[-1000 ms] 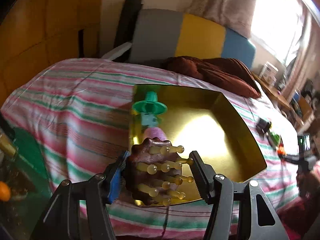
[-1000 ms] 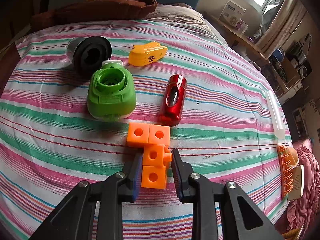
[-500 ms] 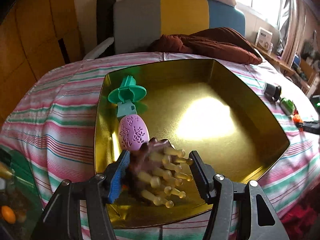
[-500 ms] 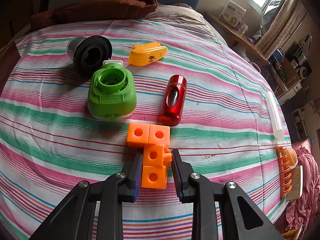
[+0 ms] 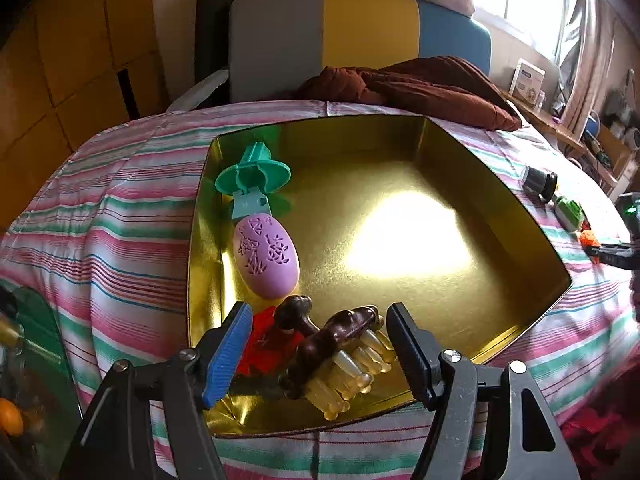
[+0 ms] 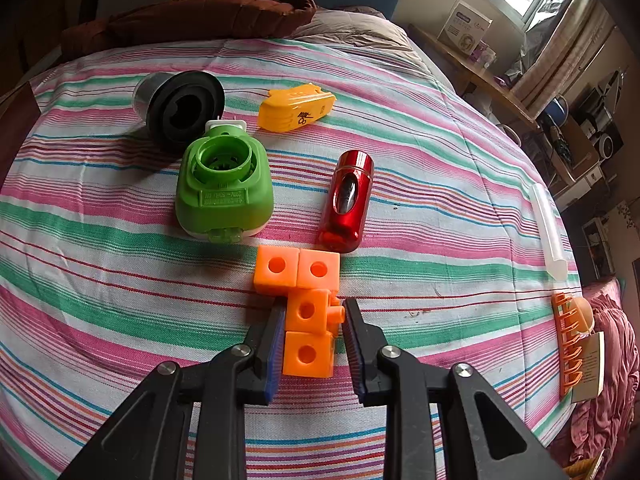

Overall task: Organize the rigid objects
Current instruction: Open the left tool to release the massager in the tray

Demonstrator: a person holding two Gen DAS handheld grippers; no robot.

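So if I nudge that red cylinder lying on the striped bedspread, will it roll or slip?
The red cylinder lies on its side, so it would probably roll sideways. Its glossy shell looks slippery to pinch. The soft striped bedspread may slow it.

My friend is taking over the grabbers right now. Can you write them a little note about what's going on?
Left gripper: its jaws have just been opening; the brown massage brush lies between them in the gold tray, pads off it.
Right gripper: shut on the orange cube block piece, on the striped cloth.
Done: teal stand, purple egg, a red item and the brush are in the tray.
Left: orange cubes, green base, red cylinder, yellow case, black cup.
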